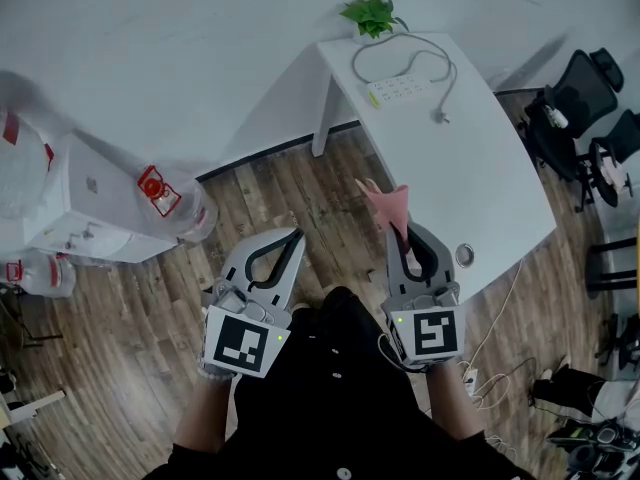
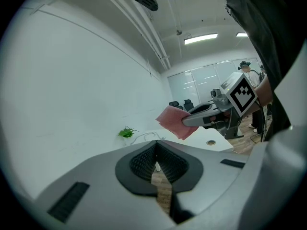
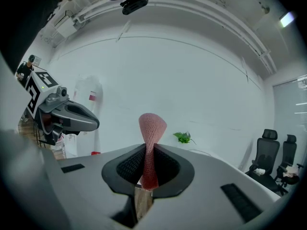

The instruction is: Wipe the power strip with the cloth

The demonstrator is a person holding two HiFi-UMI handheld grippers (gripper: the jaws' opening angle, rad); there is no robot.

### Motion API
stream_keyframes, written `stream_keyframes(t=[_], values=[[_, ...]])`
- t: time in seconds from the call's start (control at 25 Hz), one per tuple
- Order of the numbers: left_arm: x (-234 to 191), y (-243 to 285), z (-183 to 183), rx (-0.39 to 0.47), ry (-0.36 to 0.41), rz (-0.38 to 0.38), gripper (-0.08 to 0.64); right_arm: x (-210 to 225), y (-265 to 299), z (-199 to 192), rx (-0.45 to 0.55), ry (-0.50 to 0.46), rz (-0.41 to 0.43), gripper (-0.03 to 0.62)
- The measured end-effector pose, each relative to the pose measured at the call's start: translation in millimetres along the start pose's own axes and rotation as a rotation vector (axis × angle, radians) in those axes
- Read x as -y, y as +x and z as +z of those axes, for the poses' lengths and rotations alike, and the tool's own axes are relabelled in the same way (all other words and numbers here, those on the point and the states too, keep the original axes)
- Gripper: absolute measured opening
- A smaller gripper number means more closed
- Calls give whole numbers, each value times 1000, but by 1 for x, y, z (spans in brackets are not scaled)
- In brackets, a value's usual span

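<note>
A white power strip [image 1: 398, 90] with a looped white cable [image 1: 404, 44] lies at the far end of the white table [image 1: 470, 178]. My right gripper [image 1: 398, 226] is shut on a pink cloth [image 1: 386, 202], held in the air over the floor near the table's near-left edge, well short of the strip. The cloth [image 3: 150, 143] stands up from between the closed jaws in the right gripper view. My left gripper [image 1: 294, 236] is shut and holds nothing, over the wooden floor left of the right one. From the left gripper view, the cloth [image 2: 173, 120] shows in the right gripper.
A small green plant [image 1: 371, 14] stands at the table's far corner by the wall. A round grommet hole [image 1: 465, 256] sits in the table near my right gripper. Water bottles [image 1: 172, 200] and a white unit [image 1: 80, 203] stand at left. Black office chairs [image 1: 585, 93] stand at right.
</note>
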State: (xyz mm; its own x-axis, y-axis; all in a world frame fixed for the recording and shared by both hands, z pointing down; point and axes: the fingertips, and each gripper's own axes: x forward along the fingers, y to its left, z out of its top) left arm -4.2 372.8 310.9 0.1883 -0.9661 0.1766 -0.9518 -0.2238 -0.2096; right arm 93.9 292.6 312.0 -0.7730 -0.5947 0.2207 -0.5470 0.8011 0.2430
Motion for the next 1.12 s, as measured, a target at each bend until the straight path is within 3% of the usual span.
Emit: stream_keyframes(t=[0.56, 1.12], values=[[-15, 32, -1, 23, 6, -11, 12, 23, 27, -5, -4, -12, -20, 57], [-73, 151, 6, -25, 5, 28, 12, 112, 132, -5, -4, 3, 22, 57]])
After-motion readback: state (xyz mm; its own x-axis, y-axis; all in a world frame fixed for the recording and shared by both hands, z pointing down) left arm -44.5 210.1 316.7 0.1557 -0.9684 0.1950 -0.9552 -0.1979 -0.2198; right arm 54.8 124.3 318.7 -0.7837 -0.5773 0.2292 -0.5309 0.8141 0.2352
